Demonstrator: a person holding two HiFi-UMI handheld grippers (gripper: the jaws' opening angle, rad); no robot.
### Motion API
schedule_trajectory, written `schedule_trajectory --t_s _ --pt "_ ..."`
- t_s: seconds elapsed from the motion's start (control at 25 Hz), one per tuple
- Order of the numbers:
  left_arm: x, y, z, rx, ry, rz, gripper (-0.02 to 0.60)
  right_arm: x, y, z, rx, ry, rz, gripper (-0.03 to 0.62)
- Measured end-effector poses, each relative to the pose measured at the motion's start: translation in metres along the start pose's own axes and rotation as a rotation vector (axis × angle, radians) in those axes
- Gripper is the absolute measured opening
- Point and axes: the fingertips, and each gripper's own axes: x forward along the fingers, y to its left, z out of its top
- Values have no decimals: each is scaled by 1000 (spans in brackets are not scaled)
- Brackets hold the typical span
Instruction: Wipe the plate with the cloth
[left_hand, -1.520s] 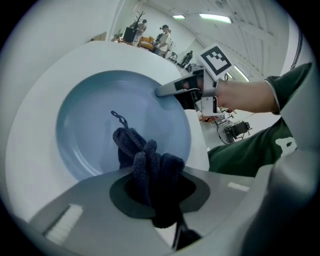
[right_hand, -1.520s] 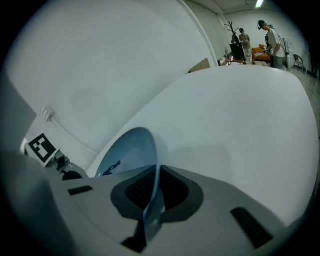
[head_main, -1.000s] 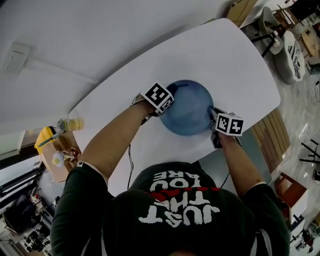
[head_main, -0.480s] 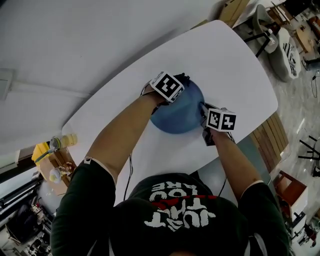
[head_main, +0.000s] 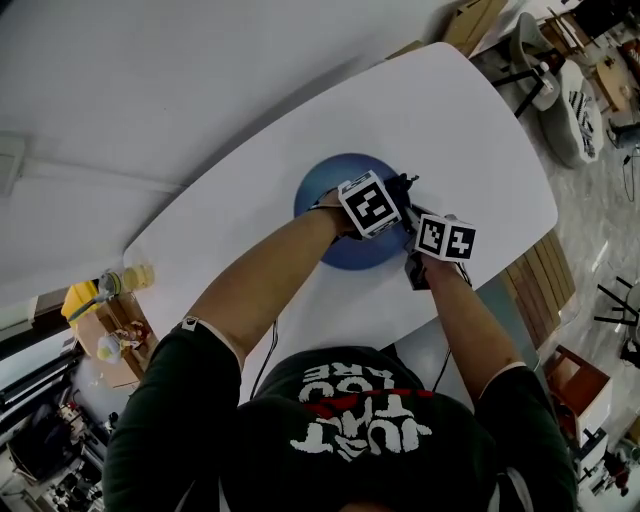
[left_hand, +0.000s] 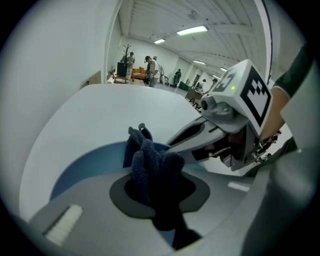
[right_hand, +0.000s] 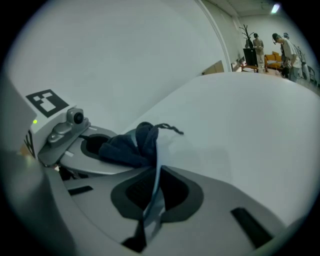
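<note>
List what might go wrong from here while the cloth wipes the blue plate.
1. The right gripper pinches only the thin rim of the plate; a hard push from the cloth may twist the plate out of that hold.
2. The left gripper holds the cloth right beside the right gripper, so the two may knock together.
3. The cloth is bunched into a wad, so it may miss parts of the plate.

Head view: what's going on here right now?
A person with a gripper in each hand is wiping a blue plate on the white table. The left gripper is shut on a dark blue cloth and holds it over the plate, close to the right gripper. The right gripper is shut on the plate's rim, apparently steadying it.
</note>
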Motion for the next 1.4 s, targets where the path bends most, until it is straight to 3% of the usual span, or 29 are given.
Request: schedule_trajectory --t_s 0.24,0.4,0.52,0.68,0.8,0.96,1.08,1.2,1.4 --pt "-6 -43 -16 48 22 -95 66 1 -2 2 24 -12 -7 14" --pt "-15 -50 -19 89 7 -65 66 0 -2 2 26 -17 -7 14" --pt "-37 -35 -21 33 -27 -25 67 0 -2 3 28 -22 -10 14" --pt "-81 37 -45 -107 -23 234 67 1 -1 4 23 -26 -12 14" --pt "-99 45 -78 -262 -3 262 67 1 -1 6 23 -31 -17 14" --pt "-81 47 -119 -321 66 312 67 0 -2 6 -3 -30 -26 14" --pt "-76 78 -101 -307 21 384 67 0 -4 6 -4 -31 -33 15" --pt "-64 96 -79 -288 41 383 67 0 -4 5 -6 -28 -31 15" --pt "-37 80 -31 -126 60 354 65 0 -3 7 11 -31 -34 15"
